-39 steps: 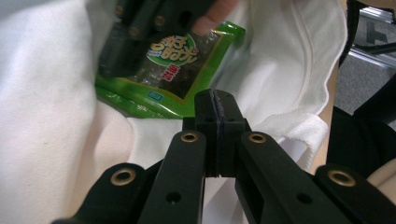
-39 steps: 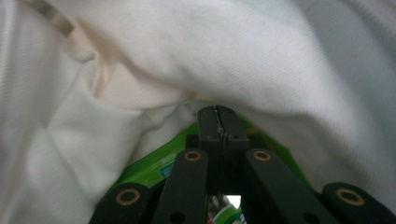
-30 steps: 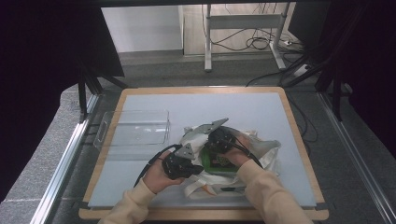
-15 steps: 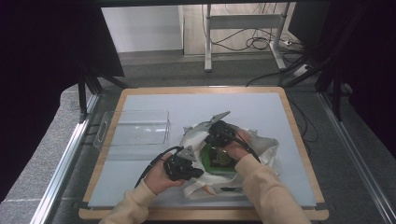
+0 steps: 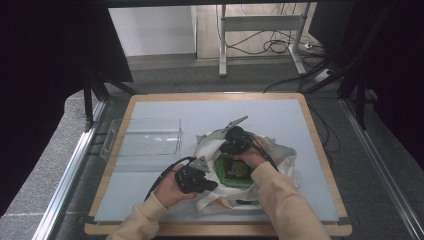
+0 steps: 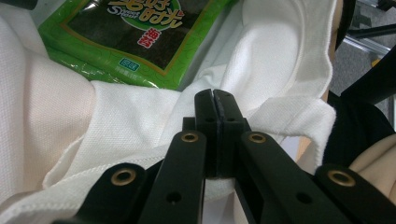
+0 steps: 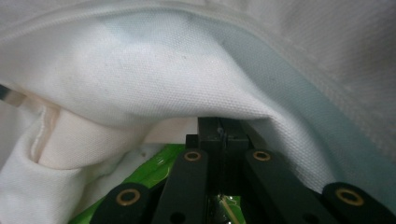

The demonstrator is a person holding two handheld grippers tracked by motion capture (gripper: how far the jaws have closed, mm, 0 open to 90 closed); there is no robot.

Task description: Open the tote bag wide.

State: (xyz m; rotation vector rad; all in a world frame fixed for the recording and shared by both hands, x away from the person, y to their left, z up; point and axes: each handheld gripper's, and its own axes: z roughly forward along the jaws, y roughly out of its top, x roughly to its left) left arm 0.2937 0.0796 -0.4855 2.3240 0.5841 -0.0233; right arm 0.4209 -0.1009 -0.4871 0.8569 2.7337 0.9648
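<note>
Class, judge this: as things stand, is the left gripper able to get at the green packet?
Probably yes. The packet lies uncovered just past the shut left gripper, with only a fold of the white bag between; the jaws would have to open first.

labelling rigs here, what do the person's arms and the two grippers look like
Both forearms wear cream long sleeves. The left gripper and right gripper are black, each topped by a grey three-cornered plate, with a black cable trailing. Up close, the jaws are flat black bars joined by brass-ringed rivets.
</note>
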